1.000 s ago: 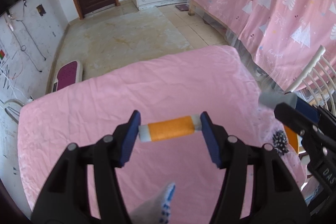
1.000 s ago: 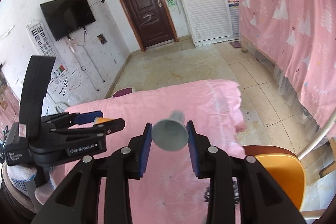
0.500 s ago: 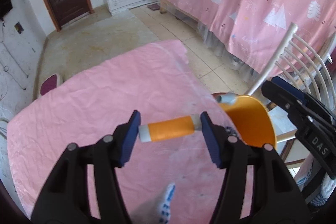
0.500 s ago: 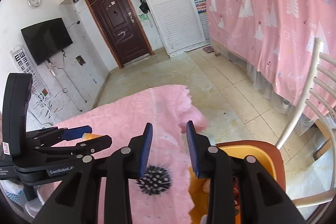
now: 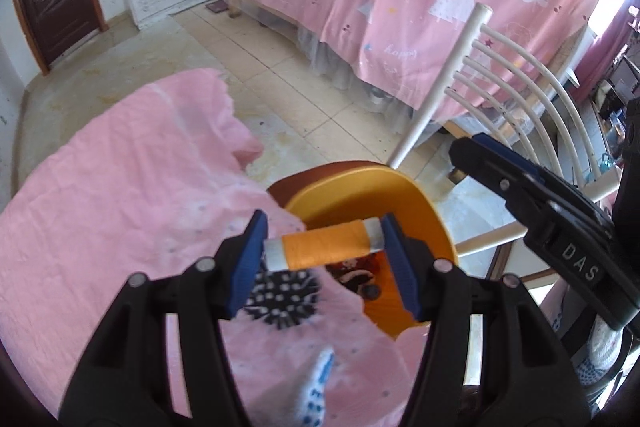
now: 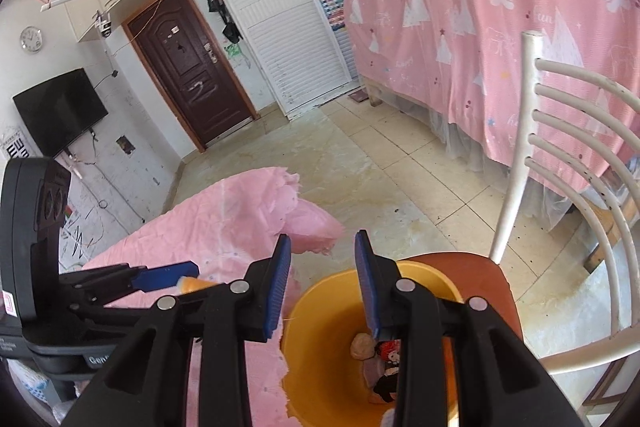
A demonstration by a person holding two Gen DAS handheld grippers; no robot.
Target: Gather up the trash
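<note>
My left gripper (image 5: pixel 325 227) is shut on an orange spool (image 5: pixel 324 247) with white ends, held crosswise between the blue pads. It hangs over the near rim of an orange bin (image 5: pixel 420 203), just past the edge of the pink tablecloth (image 5: pixel 120 207). My right gripper (image 6: pixel 322 241) stands above the bin (image 6: pixel 320 311), jaws a little apart with nothing between them. Bits of trash (image 6: pixel 384 351) lie at the bin's bottom. From the left wrist view the right gripper (image 5: pixel 480 157) shows side-on at the right.
The bin sits on the brown seat (image 6: pixel 492 267) of a white chair (image 6: pixel 516 155). A black spiky ball (image 5: pixel 284 295) lies on the tablecloth by the bin. A pink bed curtain (image 5: pixel 440 7) hangs beyond, with tiled floor (image 6: pixel 380 167) between.
Both grippers swung from over the pink table to the orange bin at its right. The grey funnel-shaped piece that was in the right gripper's jaws is gone from them.
</note>
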